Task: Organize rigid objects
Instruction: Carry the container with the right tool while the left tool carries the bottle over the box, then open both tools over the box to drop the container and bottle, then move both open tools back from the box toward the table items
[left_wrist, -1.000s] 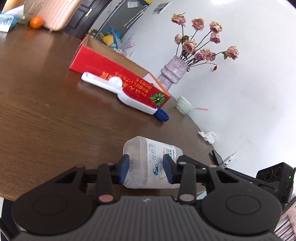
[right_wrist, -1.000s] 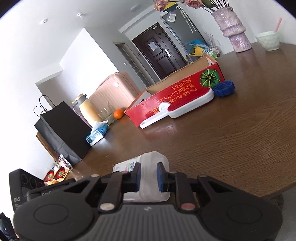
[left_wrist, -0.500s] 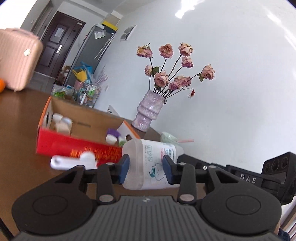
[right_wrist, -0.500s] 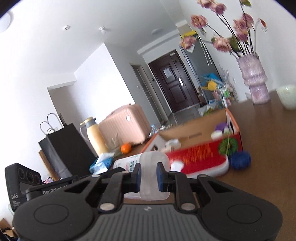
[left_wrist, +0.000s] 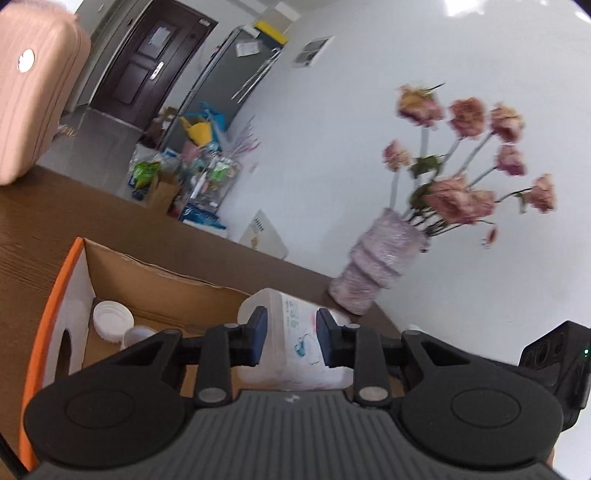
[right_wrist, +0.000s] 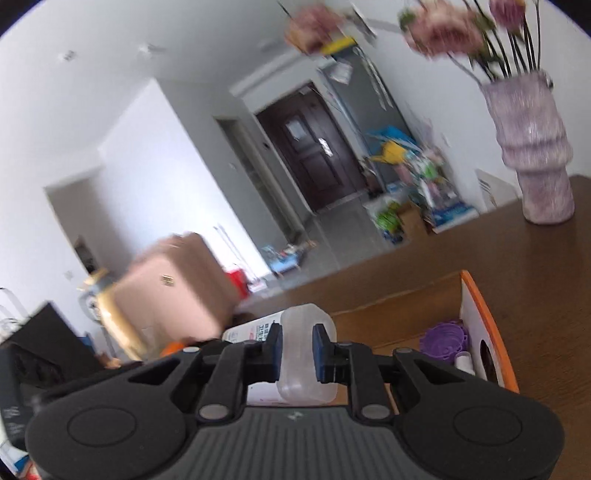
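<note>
We find both hand-held grippers clamped on one clear bottle (left_wrist: 295, 332), held over the open cardboard box (left_wrist: 155, 280) on the table (right_wrist: 517, 280): left hand-held gripper (left_wrist: 289, 341), jaws just tightened, and right hand-held gripper (right_wrist: 297, 352).

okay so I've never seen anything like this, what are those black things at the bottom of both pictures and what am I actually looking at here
Those black shapes are tools, not a robot. A person holds one hand-held gripper in each hand, and each carries a wide-angle camera looking forward along its two fingers.

One picture comes from the left hand-held gripper, the other from the right hand-held gripper. Both are shut on the same translucent plastic bottle, one at each end, holding it over an open cardboard box on a brown table. The left jaws have just been closing tighter on it.

Inside the box lie white caps and a purple lid. A vase of pink flowers stands on the table behind it.
</note>
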